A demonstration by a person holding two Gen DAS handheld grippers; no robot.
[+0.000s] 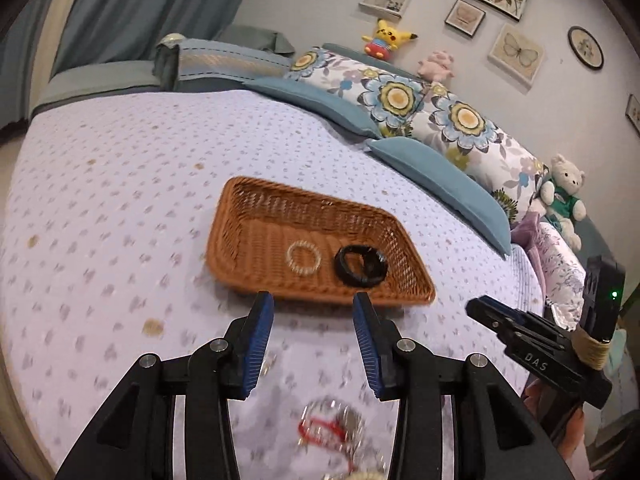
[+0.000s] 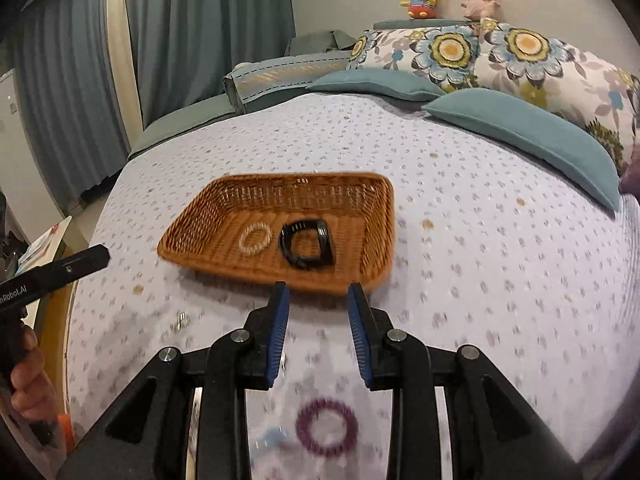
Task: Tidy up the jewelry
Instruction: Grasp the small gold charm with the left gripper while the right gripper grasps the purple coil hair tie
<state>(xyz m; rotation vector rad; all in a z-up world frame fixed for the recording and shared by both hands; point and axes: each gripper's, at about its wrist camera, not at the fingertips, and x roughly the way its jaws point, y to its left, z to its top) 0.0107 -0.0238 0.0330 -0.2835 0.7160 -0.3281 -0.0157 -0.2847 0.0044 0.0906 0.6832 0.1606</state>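
Set on the lavender spotted bedspread (image 2: 500, 280): a shallow brown woven wicker tray (image 2: 224, 208), serving as the collecting spot. Already inside, side by side and apart: a clear coiled ring band (image 2: 255, 239) and a black bracelet (image 2: 307, 249). Left gripper (image 1: 313, 307), jaws spread and empty, poised above a blurred tangle of red-and-silver jewelry (image 1: 332, 428), likely next. Right gripper (image 2: 319, 297), likewise parted and empty, above a purple spiral band (image 2: 326, 427) lying on the bed, near the tray.

Woven wicker basket (image 2: 376, 236) – rough, matt – on soft printed cloth bedspread (image 2: 480, 264).
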